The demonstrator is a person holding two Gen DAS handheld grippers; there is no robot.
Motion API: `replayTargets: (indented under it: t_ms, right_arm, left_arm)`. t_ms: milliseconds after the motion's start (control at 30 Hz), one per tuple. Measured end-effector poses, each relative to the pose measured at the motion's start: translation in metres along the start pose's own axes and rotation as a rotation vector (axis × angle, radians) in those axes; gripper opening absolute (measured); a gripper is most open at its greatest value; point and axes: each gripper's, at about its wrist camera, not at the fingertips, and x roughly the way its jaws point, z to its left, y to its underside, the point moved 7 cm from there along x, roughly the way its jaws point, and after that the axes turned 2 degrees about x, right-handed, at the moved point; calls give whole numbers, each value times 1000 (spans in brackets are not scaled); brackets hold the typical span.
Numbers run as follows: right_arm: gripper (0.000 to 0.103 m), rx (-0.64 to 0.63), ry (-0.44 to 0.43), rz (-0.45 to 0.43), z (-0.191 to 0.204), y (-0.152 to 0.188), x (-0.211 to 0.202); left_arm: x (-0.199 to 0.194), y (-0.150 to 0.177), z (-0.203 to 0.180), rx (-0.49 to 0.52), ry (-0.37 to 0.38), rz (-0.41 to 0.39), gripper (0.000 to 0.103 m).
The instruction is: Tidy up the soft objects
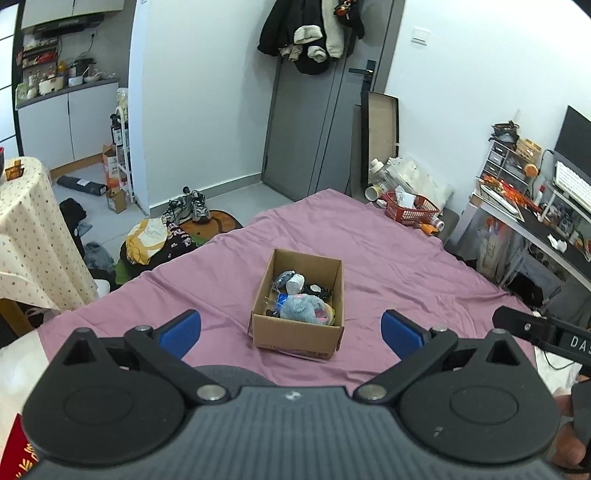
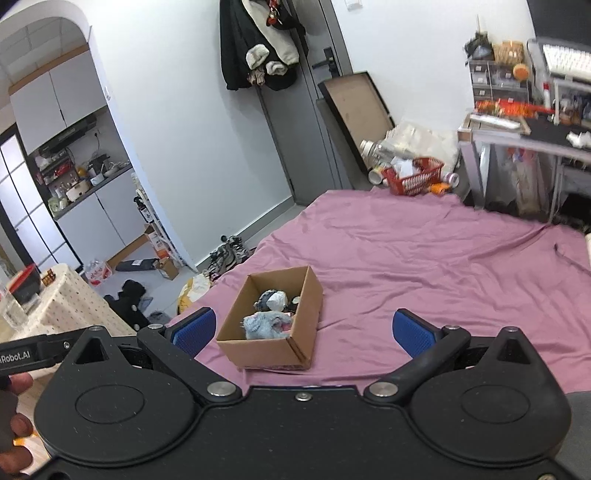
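Note:
An open cardboard box (image 1: 295,338) (image 2: 258,349) stands on the purple bed sheet (image 1: 406,266) (image 2: 424,251). Inside lie a grey-blue plush toy (image 1: 304,308) (image 2: 264,325), a smaller grey-and-white soft toy (image 1: 291,281) (image 2: 272,299) and some dark small items. My left gripper (image 1: 291,332) hovers open above the near side of the box, nothing between its blue pads. My right gripper (image 2: 304,332) is open too, empty, with the box just left of its centre. The other gripper's black body (image 1: 539,332) (image 2: 26,356) shows at each view's edge.
Left of the bed are a table with a dotted cloth (image 1: 26,236), piled clothes (image 1: 155,240) and shoes (image 1: 190,208). A red basket (image 1: 410,210) (image 2: 415,179) and jars sit at the bed's far corner. A cluttered desk (image 1: 535,214) (image 2: 535,125) stands on the right. Coats hang on the grey door (image 1: 310,33).

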Motion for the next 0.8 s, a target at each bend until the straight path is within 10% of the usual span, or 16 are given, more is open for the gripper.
replayTargets:
  t_ms: [800]
  right_arm:
    - [103, -34, 41, 44, 2, 24, -21]
  left_arm:
    - [-6, 24, -6, 65, 20, 35, 103]
